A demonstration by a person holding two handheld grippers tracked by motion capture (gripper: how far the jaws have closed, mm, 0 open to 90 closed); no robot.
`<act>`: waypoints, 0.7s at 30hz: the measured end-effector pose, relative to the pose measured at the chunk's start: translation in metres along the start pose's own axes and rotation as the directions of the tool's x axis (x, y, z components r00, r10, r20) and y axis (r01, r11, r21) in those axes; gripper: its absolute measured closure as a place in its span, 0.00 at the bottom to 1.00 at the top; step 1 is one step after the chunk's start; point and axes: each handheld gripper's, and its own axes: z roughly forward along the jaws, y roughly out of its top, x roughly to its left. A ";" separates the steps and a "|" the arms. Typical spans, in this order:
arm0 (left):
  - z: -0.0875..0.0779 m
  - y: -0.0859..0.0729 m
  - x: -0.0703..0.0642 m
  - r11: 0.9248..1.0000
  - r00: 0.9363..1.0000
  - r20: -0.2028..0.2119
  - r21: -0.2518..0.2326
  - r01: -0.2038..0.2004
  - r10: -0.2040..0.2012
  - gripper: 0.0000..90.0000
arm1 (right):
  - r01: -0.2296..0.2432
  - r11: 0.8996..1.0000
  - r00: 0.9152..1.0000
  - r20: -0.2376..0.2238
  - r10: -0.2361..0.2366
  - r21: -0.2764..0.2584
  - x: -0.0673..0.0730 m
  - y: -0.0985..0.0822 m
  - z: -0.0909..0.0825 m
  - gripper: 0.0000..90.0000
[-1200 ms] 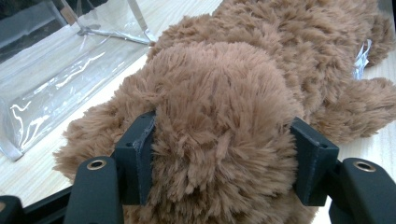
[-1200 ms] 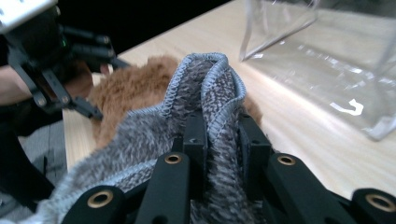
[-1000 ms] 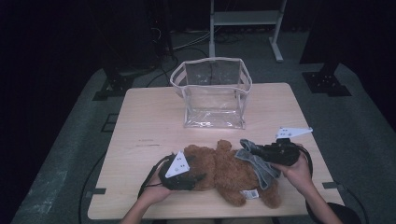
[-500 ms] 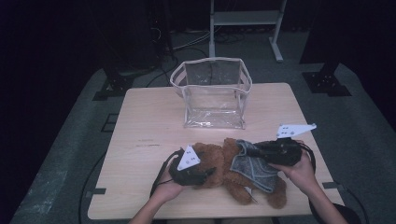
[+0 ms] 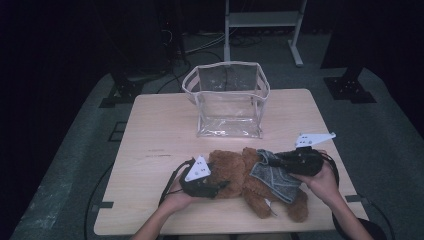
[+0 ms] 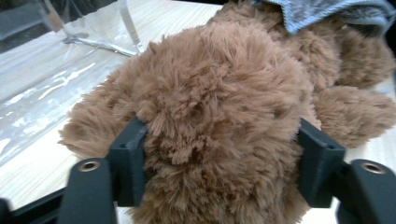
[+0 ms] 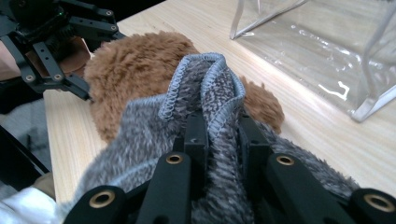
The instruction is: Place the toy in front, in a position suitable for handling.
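Brown teddy bear (image 5: 245,181) lies on its side at the near edge of the table (image 5: 150,130), head to the left, grey knit garment (image 5: 272,175) round its body. Left gripper (image 6: 219,154) has the head between its jaws, which have just been opening; pads press the fur on both sides. Right gripper (image 7: 218,126) is clamped on a pinched fold of the garment's hem. Step in hand looks like dressing or undressing the bear. Next likely calls for steadying the head while the hem is drawn along. Clear bag (image 5: 227,100) stands farther back, apart.

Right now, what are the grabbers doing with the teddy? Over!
Left gripper around the teddy bear head, jaws just widening. Right gripper pinching its grey cloth. Clear bag stands behind, nothing blocking.
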 end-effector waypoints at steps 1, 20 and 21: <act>0.001 0.001 -0.002 1.000 1.000 -0.007 0.002 0.003 -0.003 0.37 | 0.009 1.000 1.000 -0.005 -0.009 0.002 0.004 0.003 -0.001 0.85; 0.015 0.008 -0.028 0.999 0.997 -0.070 -0.047 0.011 -0.014 0.41 | 0.031 0.999 0.996 -0.082 -0.030 0.012 0.035 0.038 0.009 0.85; 0.015 0.008 -0.028 0.999 0.997 -0.070 -0.047 0.011 -0.014 0.41 | 0.030 1.000 0.995 -0.091 -0.029 0.009 0.038 0.040 0.012 0.85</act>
